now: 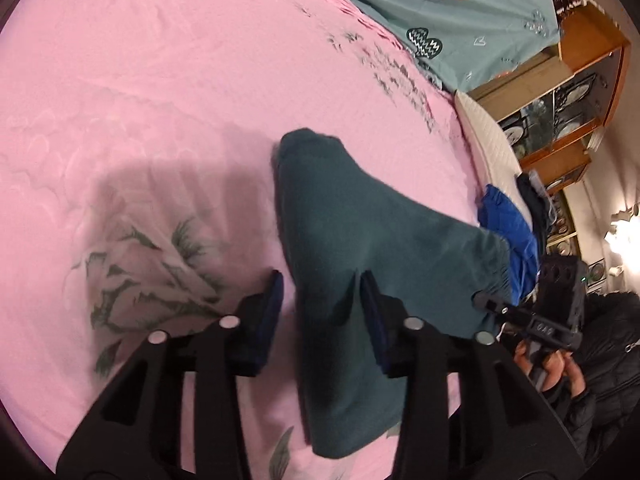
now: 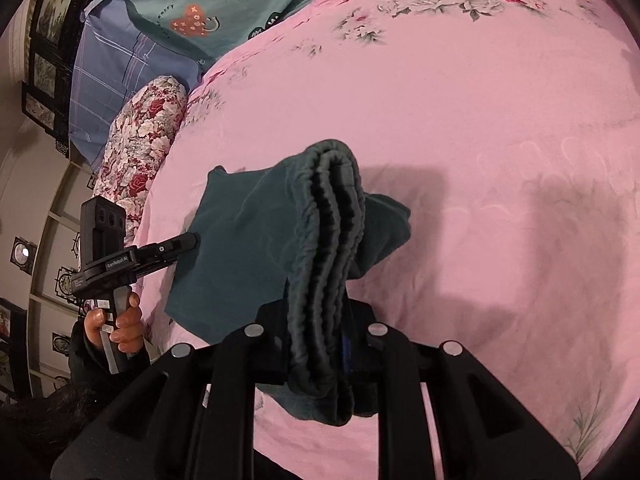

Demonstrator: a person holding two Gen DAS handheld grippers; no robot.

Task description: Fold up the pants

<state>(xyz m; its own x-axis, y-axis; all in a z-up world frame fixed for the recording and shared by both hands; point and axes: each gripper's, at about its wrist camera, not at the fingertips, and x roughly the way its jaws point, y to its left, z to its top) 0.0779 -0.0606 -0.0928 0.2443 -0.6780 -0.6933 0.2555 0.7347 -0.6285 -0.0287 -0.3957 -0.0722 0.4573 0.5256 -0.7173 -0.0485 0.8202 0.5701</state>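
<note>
Pink floral bedsheet (image 1: 168, 80) underlies everything. Teal printed quilt (image 1: 460, 4) at the far edge; beside it a blue plaid pillow (image 2: 116, 68) and a red-flowered bolster (image 2: 148, 128). Blue garment (image 1: 508, 232) heaped at the bed's edge, near a wooden cabinet (image 1: 580, 80) holding plates. Dark teal pants (image 2: 256, 240), folded into a thick wad, lie mid-bed, partly lifted. Right gripper (image 2: 316, 344) pinches the gathered elastic waistband (ribbed layers stacked). Left gripper (image 1: 320, 292) spread wide, its right finger resting against the cloth, clamping nothing.
</note>
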